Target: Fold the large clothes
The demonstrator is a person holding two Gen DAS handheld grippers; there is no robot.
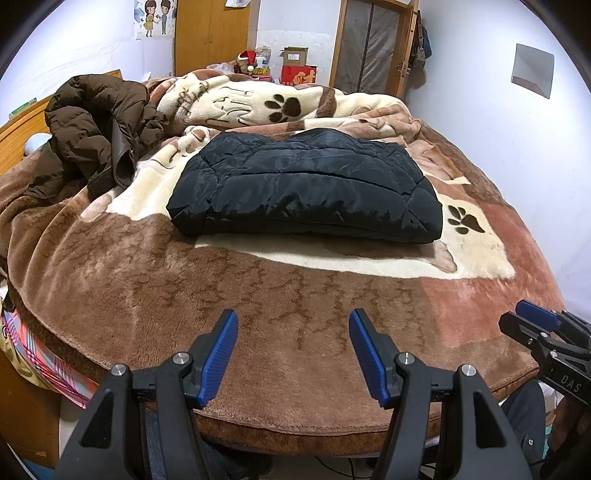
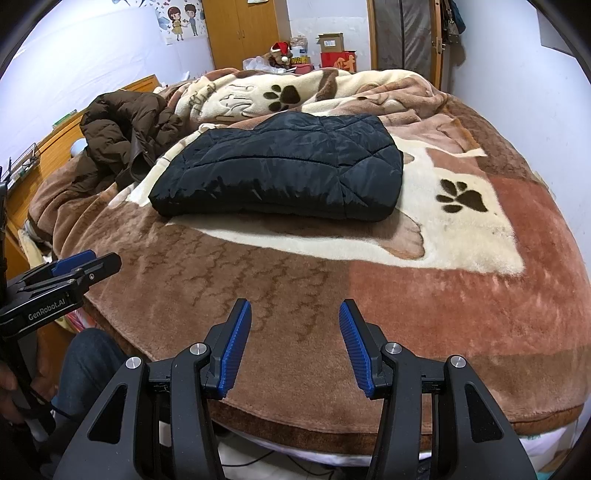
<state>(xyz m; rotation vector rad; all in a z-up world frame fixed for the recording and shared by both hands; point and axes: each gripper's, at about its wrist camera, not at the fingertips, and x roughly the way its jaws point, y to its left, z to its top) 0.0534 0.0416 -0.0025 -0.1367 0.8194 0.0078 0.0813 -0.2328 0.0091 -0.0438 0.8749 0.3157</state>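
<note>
A black quilted jacket (image 1: 306,188) (image 2: 280,166) lies folded into a flat rectangle on the bed's middle. A brown puffer coat (image 1: 96,129) (image 2: 125,136) sits crumpled at the far left of the bed. My left gripper (image 1: 293,321) hangs open over the bed's near edge, well short of the black jacket, with nothing between its blue pads. My right gripper (image 2: 295,310) is open too, over the same near edge and empty. Each gripper shows at the side of the other's view: the right one (image 1: 535,325), the left one (image 2: 79,264).
A brown and cream paw-print blanket (image 1: 258,295) (image 2: 424,295) covers the bed, bunched at the far end (image 1: 295,99). A wooden headboard (image 1: 22,129) runs along the left. Boxes (image 1: 297,64), a wardrobe (image 1: 210,33) and a door (image 1: 373,44) stand behind. A person's knees (image 2: 88,362) are below the edge.
</note>
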